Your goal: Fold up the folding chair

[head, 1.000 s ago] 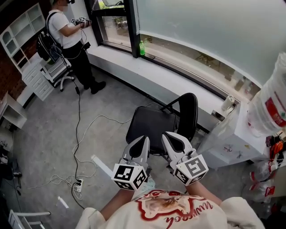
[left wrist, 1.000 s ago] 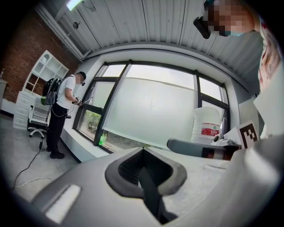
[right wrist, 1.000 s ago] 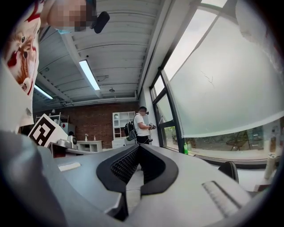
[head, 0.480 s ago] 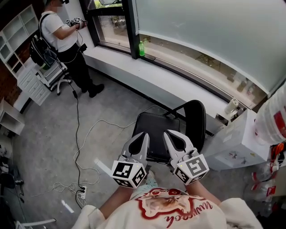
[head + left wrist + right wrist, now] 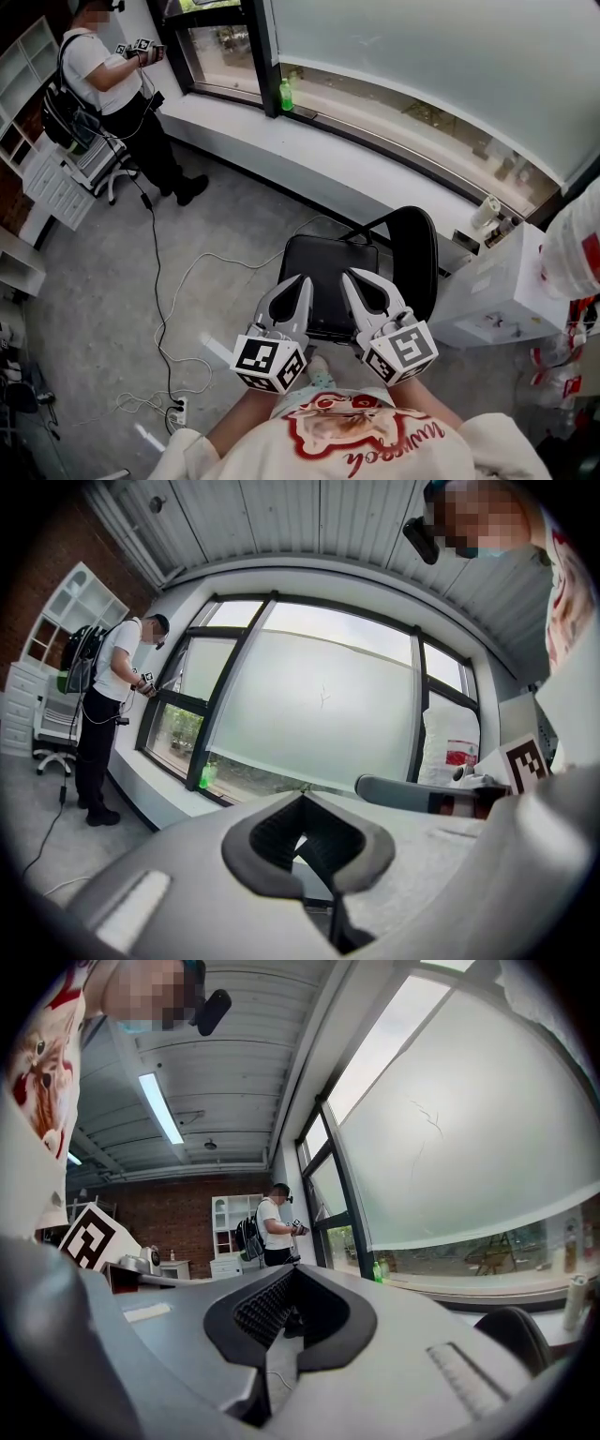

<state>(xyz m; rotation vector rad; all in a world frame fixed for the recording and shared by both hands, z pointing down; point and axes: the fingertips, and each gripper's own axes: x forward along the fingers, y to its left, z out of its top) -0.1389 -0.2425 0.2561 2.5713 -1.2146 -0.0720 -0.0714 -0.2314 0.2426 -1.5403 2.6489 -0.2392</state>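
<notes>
Both claws and the camera have come nearer to the folding chair (image 5: 328, 274): its black seat now sits lower in the head view than one second ago, and the round backrest stands more fully in sight. The other person (image 5: 105, 82) by the window has slid toward the upper left corner of that view, and the green bottle (image 5: 286, 94) on the sill has shifted a little to the left as well.

The chair stands unfolded on the grey floor (image 5: 94, 281), seat level, backrest on the right side. The left claw (image 5: 300, 284) and the right claw (image 5: 353, 278) are side by side just at the near edge of the seat and overlap it in the head view; whether they touch it I cannot tell. Each gripper view shows its claw clenched, tips together and nothing between the pads. A white cable (image 5: 192, 274) lies on the floor to the left of the chair.
</notes>
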